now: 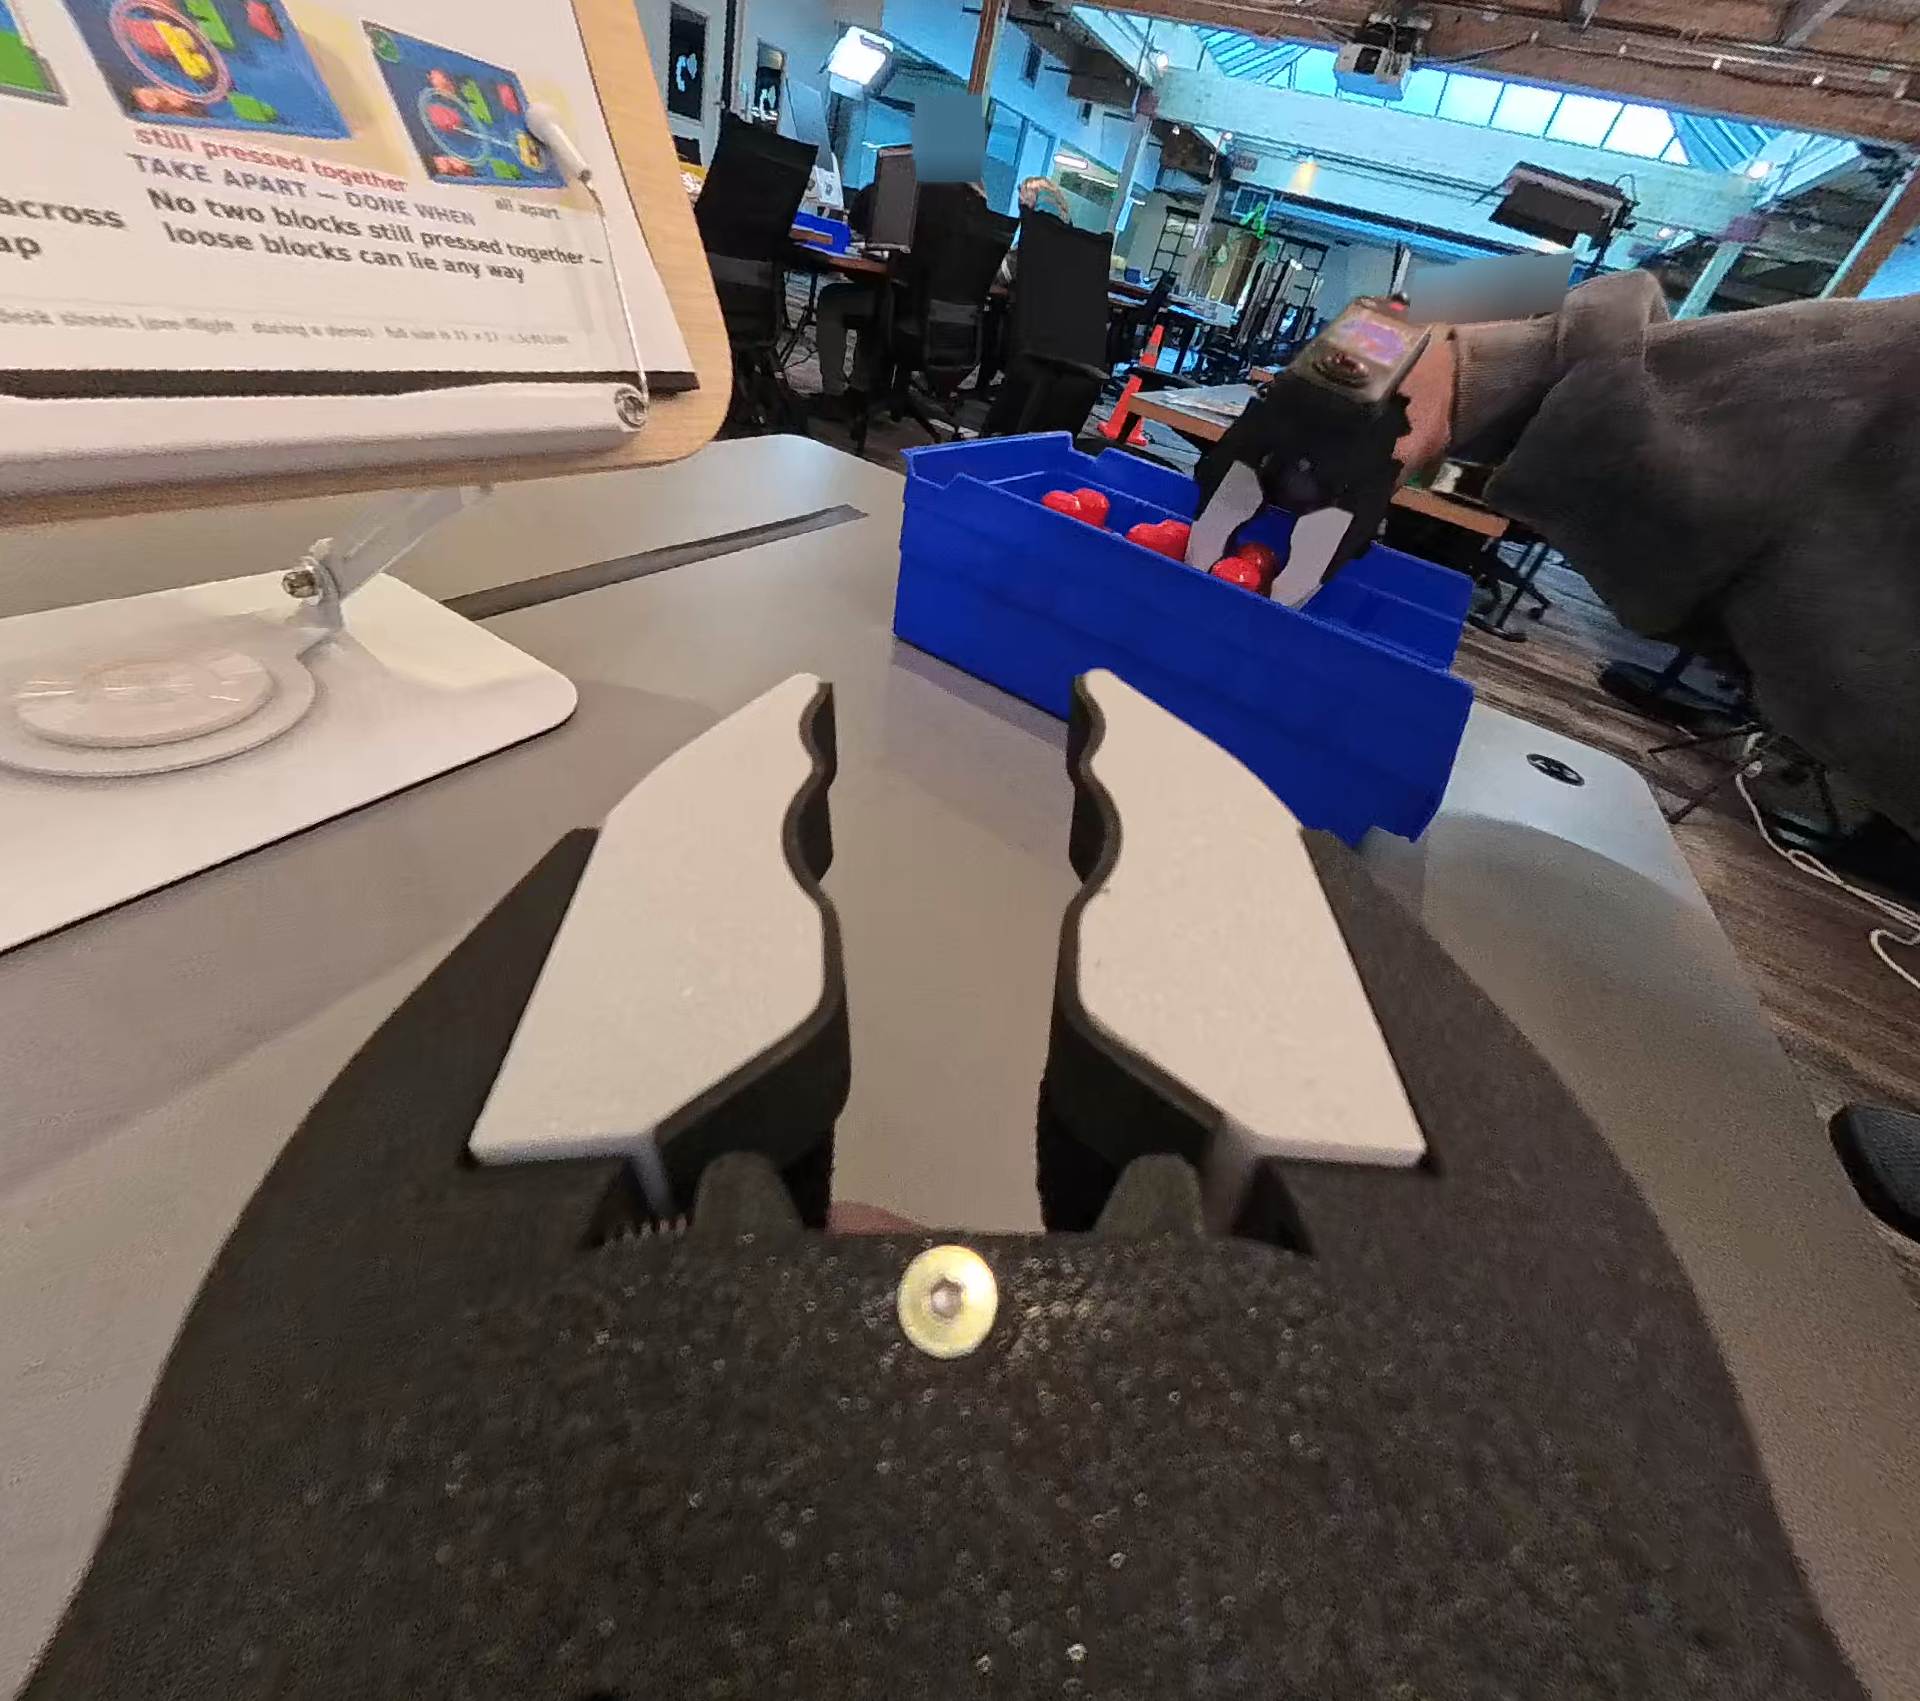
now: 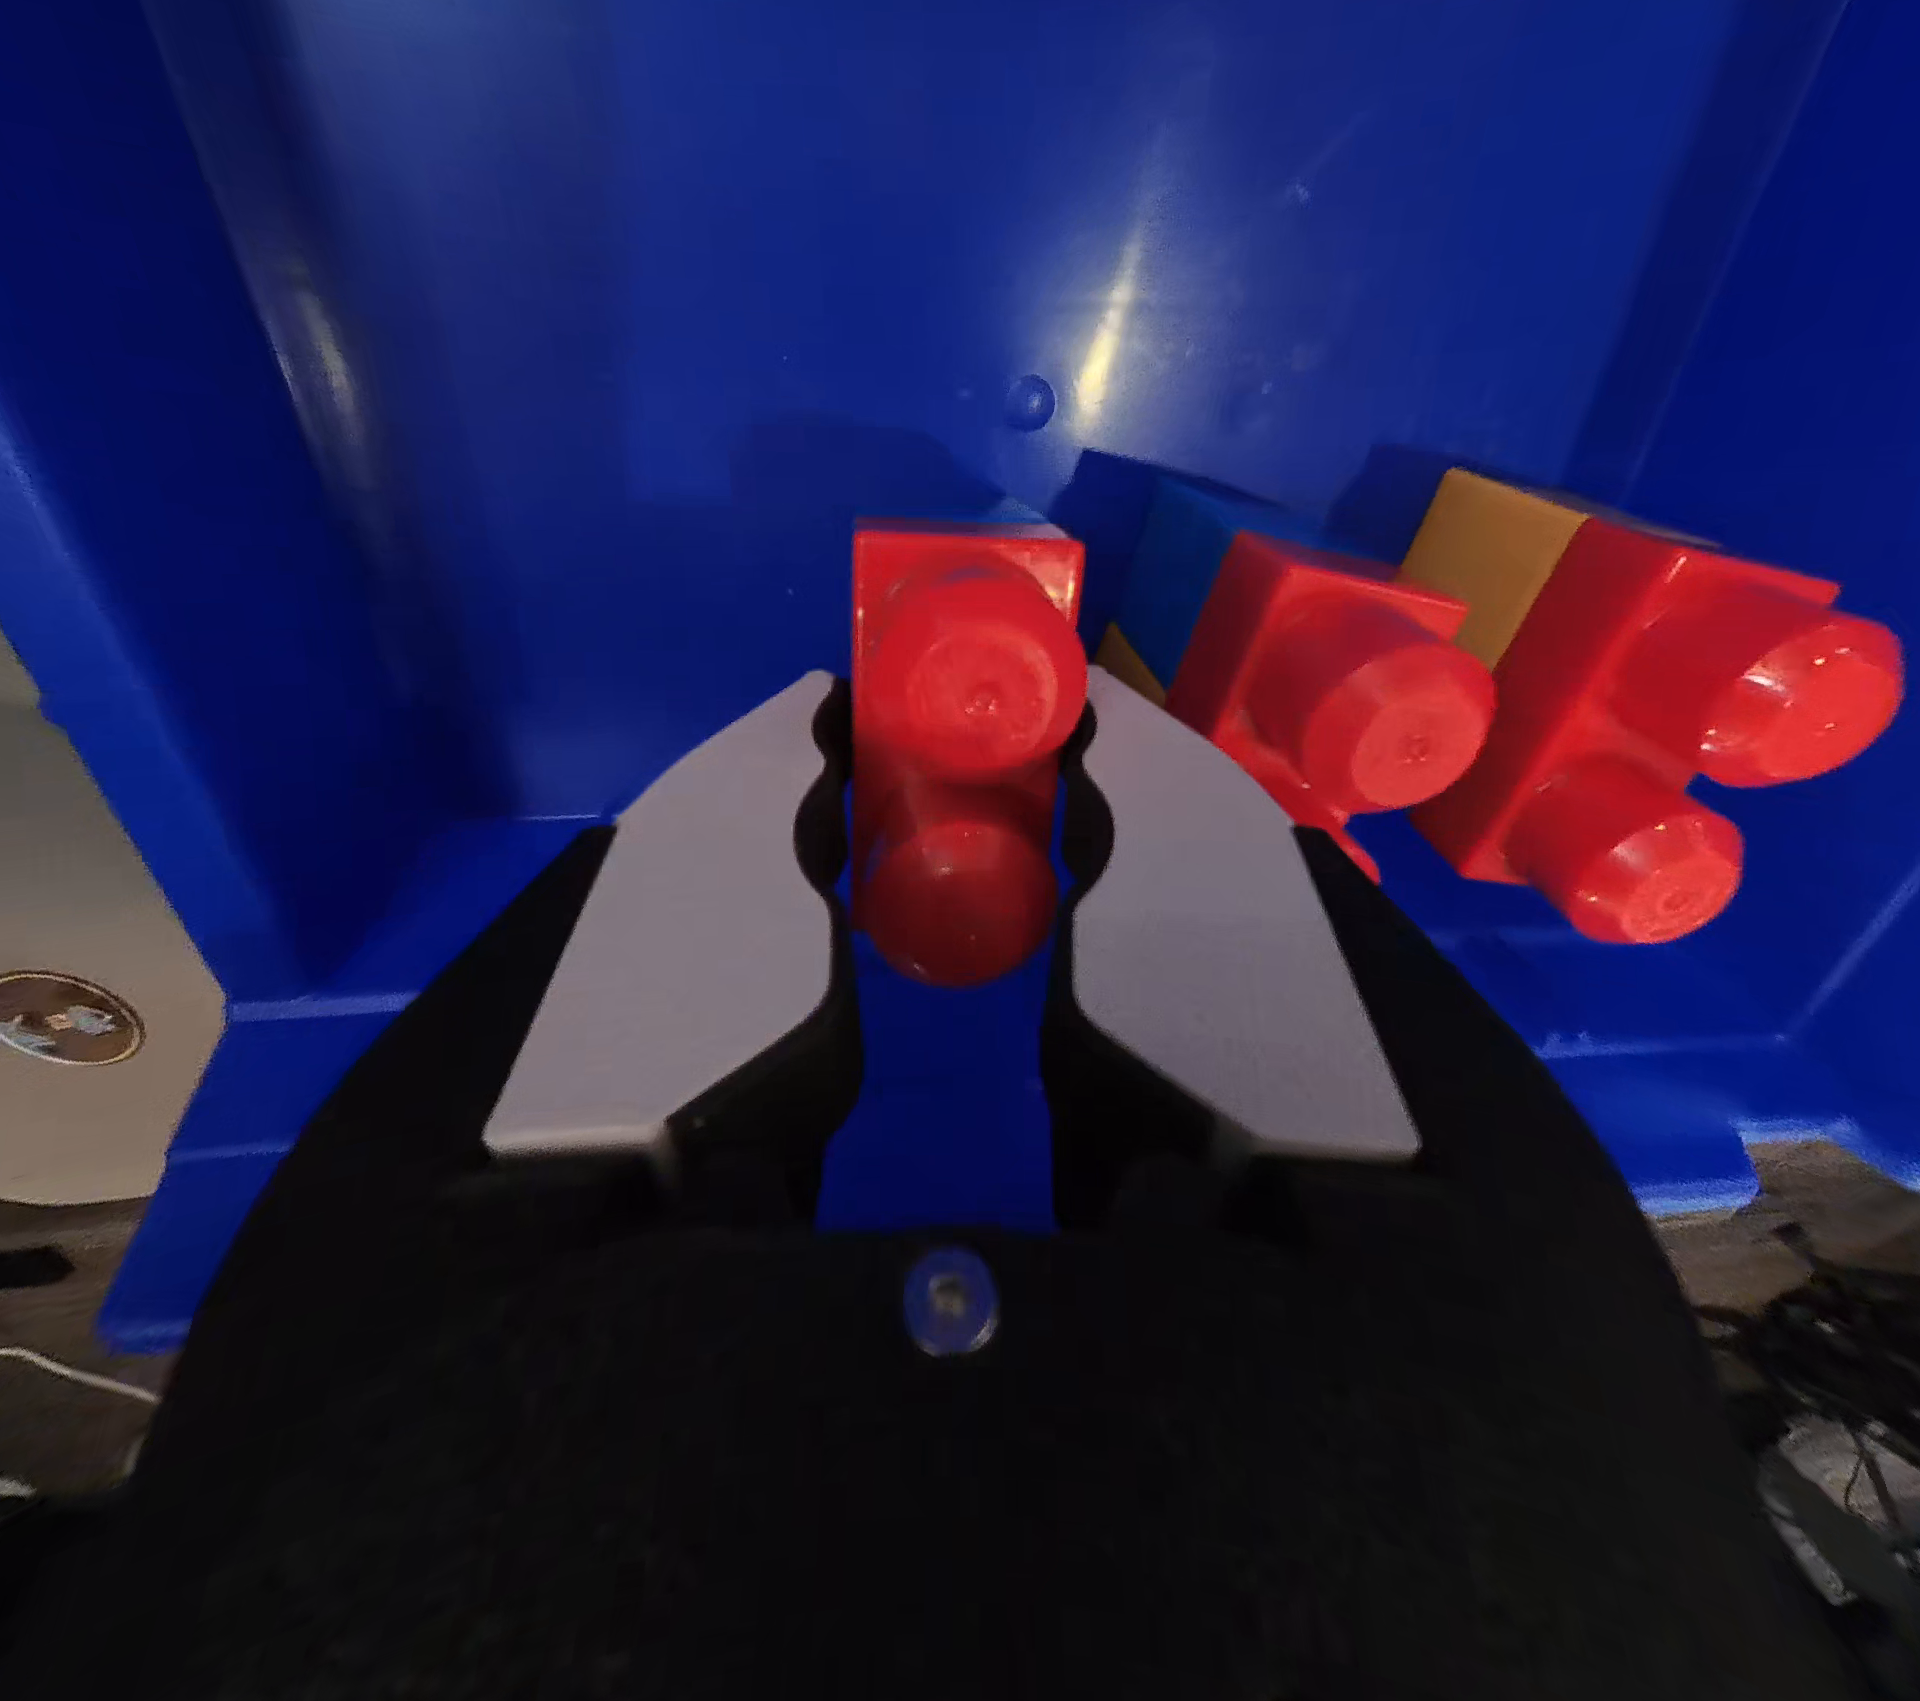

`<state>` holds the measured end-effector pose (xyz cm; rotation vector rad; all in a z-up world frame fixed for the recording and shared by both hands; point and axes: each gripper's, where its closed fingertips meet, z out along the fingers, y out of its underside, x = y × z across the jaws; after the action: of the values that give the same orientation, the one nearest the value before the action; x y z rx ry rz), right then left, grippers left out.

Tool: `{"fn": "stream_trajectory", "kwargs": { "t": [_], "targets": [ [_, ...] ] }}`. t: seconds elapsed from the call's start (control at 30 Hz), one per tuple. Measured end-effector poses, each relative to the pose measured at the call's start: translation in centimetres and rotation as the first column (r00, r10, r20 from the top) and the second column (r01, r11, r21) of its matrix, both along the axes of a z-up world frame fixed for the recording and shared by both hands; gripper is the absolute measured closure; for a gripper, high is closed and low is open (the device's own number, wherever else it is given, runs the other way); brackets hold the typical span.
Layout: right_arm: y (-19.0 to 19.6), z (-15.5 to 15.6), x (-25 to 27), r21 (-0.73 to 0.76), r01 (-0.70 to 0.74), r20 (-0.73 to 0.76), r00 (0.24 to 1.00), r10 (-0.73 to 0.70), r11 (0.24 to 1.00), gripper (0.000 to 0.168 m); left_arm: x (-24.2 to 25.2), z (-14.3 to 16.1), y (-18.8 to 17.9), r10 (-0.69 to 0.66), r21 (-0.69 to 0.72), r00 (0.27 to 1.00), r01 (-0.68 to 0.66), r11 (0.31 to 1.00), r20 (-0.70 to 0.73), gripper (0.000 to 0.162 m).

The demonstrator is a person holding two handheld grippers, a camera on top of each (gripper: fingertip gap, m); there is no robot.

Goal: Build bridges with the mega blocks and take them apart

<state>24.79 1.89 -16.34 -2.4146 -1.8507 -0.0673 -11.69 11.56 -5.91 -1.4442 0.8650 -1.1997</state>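
A: Inspecting the right gripper [image 2: 961, 778]: it reaches into the blue bin [image 2: 727, 197], jaws closed against the sides of a two-stud red block [image 2: 961, 716], likely to lift it out for building.

B: Other blocks?

A: Two more red blocks [image 2: 1340, 695] lie just right of it, over blue and orange pieces. The left gripper [image 1: 951, 778] hovers over the grey table [image 1: 1507, 872], jaws apart and empty, probably waiting

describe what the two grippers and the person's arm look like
Both grippers, left and right, have a black, grainy, wide body with a silver screw at the centre. The jaws are black with wavy inner edges and flat pale grey plates on top. In the left wrist view the right gripper carries a small screen on its back, and the arm wears a grey sleeve.
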Motion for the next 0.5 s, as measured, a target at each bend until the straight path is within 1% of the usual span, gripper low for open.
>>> {"fn": "stream_trajectory", "kwargs": {
  "t": [0.1, 0.13, 0.2, 0.27, 0.3, 0.37, 0.43, 0.47, 0.5],
  "targets": [
    [-0.1, -0.2, -0.1, -0.006, -0.011, -0.02, 1.0, 0.011, 1.0, 0.129, 0.0, -0.1, 0.0, 0.0, -0.003, 1.0, 0.0, 1.0, -0.005, 0.119],
    [-0.2, -0.4, 0.0, -0.007, -0.005, -0.012, 1.0, 0.005, 1.0, 0.13, 0.0, -0.3, 0.1, -0.001, -0.007, 1.0, 0.001, 1.0, -0.009, 0.119],
    [0.1, -0.6, 0.5, 0.018, -0.004, 0.021, 1.0, 0.003, 1.0, 0.124, 0.1, -0.4, 0.1, -0.002, -0.01, 1.0, 0.002, 1.0, -0.016, 0.118],
    [-0.1, -0.4, 0.6, 0.014, 0.001, 0.042, 0.999, -0.002, 1.0, 0.128, 0.2, -0.6, 0.1, -0.004, -0.012, 1.0, 0.003, 1.0, -0.029, 0.115],
    [-0.3, 0.0, 0.7, 0.006, 0.009, 0.049, 0.999, -0.01, 1.0, 0.127, 0.2, -0.9, 0.1, -0.004, -0.016, 0.999, 0.004, 1.0, -0.041, 0.115],
    [-0.7, 1.1, 0.9, 0.011, 0.038, 0.06, 0.997, -0.039, 0.999, 0.119, 0.4, -1.6, 0.2, 0.0, -0.031, 0.997, -0.002, 1.0, -0.078, 0.112],
    [-1.1, 3.3, 1.1, 0.036, 0.08, 0.073, 0.994, -0.082, 0.996, 0.114, 0.5, -2.6, 0.3, 0.005, -0.049, 0.992, -0.012, 0.999, -0.128, 0.11],
    [-0.7, 5.0, 1.0, 0.094, 0.102, 0.072, 0.992, -0.108, 0.99, 0.112, 0.7, -3.1, 0.3, 0.004, -0.057, 0.988, -0.013, 0.998, -0.153, 0.109],
    [0.0, 7.1, 0.5, 0.175, 0.138, 0.038, 0.988, -0.147, 0.975, 0.109, 0.8, -3.6, 0.2, 0.007, -0.064, 0.983, -0.019, 0.998, -0.182, 0.108]
  ]
}}
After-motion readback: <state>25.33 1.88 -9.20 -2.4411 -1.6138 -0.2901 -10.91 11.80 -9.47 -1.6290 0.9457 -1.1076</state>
